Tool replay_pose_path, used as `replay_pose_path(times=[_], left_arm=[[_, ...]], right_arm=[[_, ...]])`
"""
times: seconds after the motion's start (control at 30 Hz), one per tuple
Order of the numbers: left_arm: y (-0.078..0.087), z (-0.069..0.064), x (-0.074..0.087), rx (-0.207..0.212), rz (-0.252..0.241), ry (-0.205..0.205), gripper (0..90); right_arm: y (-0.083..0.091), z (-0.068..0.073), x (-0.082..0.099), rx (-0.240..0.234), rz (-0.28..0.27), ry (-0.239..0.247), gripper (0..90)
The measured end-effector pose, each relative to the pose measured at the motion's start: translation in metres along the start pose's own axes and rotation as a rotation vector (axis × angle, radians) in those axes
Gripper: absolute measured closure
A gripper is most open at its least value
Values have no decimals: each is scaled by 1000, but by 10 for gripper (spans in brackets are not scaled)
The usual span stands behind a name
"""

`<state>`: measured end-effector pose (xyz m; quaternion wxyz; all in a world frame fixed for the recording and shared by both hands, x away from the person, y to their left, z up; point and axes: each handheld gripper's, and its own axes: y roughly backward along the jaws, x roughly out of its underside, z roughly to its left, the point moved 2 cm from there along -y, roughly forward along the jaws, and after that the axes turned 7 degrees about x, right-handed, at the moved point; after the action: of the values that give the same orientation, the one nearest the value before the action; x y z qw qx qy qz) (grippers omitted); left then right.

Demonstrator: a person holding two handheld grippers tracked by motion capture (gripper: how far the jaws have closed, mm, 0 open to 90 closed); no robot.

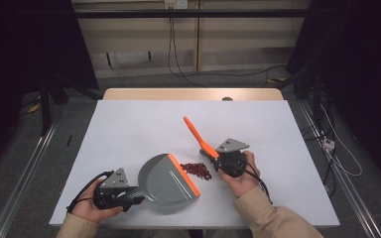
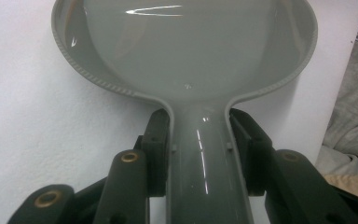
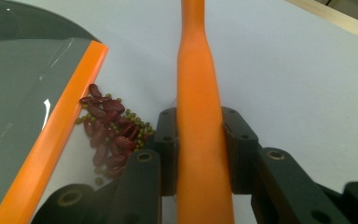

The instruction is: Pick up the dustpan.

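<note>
A grey dustpan [image 1: 164, 179] with an orange front lip [image 1: 183, 174] lies flat on the white table [image 1: 129, 124]. My left gripper [image 1: 135, 193] is shut on its handle; in the left gripper view the jaws clamp the handle [image 2: 200, 177] from both sides, with the pan's bowl [image 2: 186, 46] beyond. My right gripper [image 1: 217, 157] is shut on an orange tool handle [image 1: 194, 131] that slants up and away to the left. Its working end is hidden under the gripper. A small pile of red and green beans [image 1: 196, 170] lies between the lip [image 3: 56, 126] and the right gripper [image 3: 200, 140].
The table's front edge runs just under both forearms. A wooden strip [image 1: 193, 94] borders the far edge. Cables [image 1: 178, 59] lie on the floor beyond the table, and metal rails [image 1: 25, 163] run along its sides.
</note>
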<state>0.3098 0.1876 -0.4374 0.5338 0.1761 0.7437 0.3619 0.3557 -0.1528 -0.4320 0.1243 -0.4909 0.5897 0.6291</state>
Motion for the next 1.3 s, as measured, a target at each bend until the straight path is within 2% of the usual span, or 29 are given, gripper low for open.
replay_pose_path(times=[0.27, 0.57, 0.73, 0.8, 0.83, 1.03, 1.3], left_arm=[[-3, -4, -3, 17, 11, -3, 626], [-5, -6, -6, 19, 14, 0, 626], [-5, -5, -6, 31, 9, 2, 625], [-5, -4, -5, 25, 13, 0, 624], [-6, -3, -4, 37, 10, -1, 624], [-6, -2, -2, 38, 4, 9, 622], [-9, 0, 3, 34, 4, 28, 605]], right_arm=[[0, 11, -2, 22, -2, -11, 716], [0, 20, -2, 23, -6, -14, 714], [0, 19, -2, 14, -8, -33, 714], [0, 19, -3, 17, -10, -27, 713], [0, 19, -3, 18, -11, -24, 713], [0, 19, -2, 19, -13, -18, 713], [0, 16, -2, 20, -19, -31, 713]])
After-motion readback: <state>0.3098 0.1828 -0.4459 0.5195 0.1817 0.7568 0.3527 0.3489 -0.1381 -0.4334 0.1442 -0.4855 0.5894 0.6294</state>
